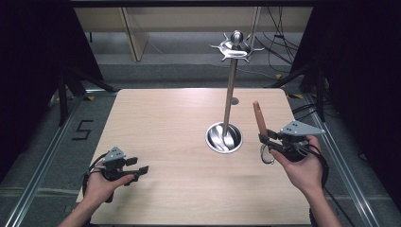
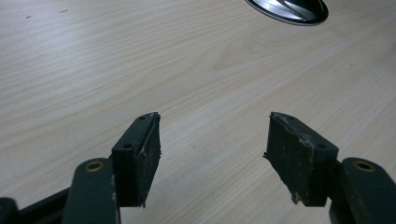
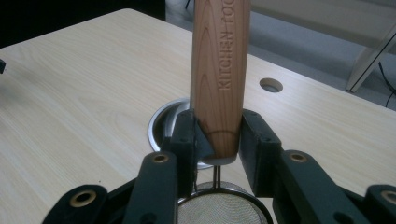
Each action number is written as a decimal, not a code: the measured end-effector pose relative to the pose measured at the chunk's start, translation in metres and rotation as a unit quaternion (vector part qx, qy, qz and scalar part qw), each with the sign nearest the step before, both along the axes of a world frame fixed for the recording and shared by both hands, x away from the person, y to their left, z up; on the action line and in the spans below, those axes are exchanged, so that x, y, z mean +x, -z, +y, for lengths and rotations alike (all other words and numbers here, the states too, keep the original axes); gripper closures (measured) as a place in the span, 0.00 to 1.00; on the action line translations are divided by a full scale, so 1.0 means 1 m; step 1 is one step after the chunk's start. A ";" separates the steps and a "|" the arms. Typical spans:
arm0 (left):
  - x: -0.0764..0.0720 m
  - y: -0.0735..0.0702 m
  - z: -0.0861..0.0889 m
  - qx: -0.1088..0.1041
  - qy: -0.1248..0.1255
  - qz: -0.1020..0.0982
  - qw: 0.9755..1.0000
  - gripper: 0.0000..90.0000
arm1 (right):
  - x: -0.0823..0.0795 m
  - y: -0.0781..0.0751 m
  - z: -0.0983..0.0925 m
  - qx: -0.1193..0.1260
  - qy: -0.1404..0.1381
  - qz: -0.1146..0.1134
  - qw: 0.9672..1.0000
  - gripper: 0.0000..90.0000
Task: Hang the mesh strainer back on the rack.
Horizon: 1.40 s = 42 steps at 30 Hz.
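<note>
Left gripper (image 1: pixel 142 170): sat at seven o'clock on the table (image 1: pixel 165 123), jaws apart and empty, just above bare wood.
Right gripper (image 3: pixel 217 144): at four o'clock, jaws clamped on the strainer's wooden handle (image 3: pixel 219 70) near its lower end.
Strainer (image 1: pixel 266 153): long axis near upright, handle up, mesh bowl hanging below the jaws.
Rack (image 1: pixel 230 94): stood at one o'clock, its round steel base (image 1: pixel 224 137) at ten o'clock from the right gripper, which was by far the nearer.
Judgement: the hooked crown (image 1: pixel 235 47) looked the likely target.
</note>
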<state>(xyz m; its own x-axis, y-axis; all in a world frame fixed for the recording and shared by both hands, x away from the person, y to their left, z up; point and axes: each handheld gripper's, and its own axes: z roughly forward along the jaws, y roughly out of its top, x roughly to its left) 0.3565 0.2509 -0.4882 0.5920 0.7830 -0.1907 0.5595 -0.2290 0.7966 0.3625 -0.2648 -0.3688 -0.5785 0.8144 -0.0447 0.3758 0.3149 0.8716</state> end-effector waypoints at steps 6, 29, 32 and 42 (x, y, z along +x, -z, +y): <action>0.000 0.000 0.000 -0.001 -0.001 0.000 1.000 0.38 | -0.001 -0.005 0.001 0.003 0.003 -0.002 1.000 0.77; 0.000 0.000 0.001 -0.001 -0.001 -0.001 1.000 0.38 | 0.000 -0.016 0.004 0.019 0.008 -0.022 1.000 0.77; 0.000 0.001 0.001 -0.003 -0.001 -0.004 1.000 0.38 | 0.001 -0.018 0.004 0.020 0.002 -0.021 1.000 0.77; 0.000 0.001 0.000 -0.006 -0.002 -0.005 1.000 0.38 | 0.003 -0.021 0.005 0.022 0.007 -0.054 0.998 0.77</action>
<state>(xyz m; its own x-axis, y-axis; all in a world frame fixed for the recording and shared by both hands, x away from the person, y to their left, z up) 0.3567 0.2514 -0.4889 0.5911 0.7827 -0.1949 0.5529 -0.2172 0.8045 0.3656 -0.2593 -0.3474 -0.5601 0.8254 -0.0709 0.2829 0.2710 0.9201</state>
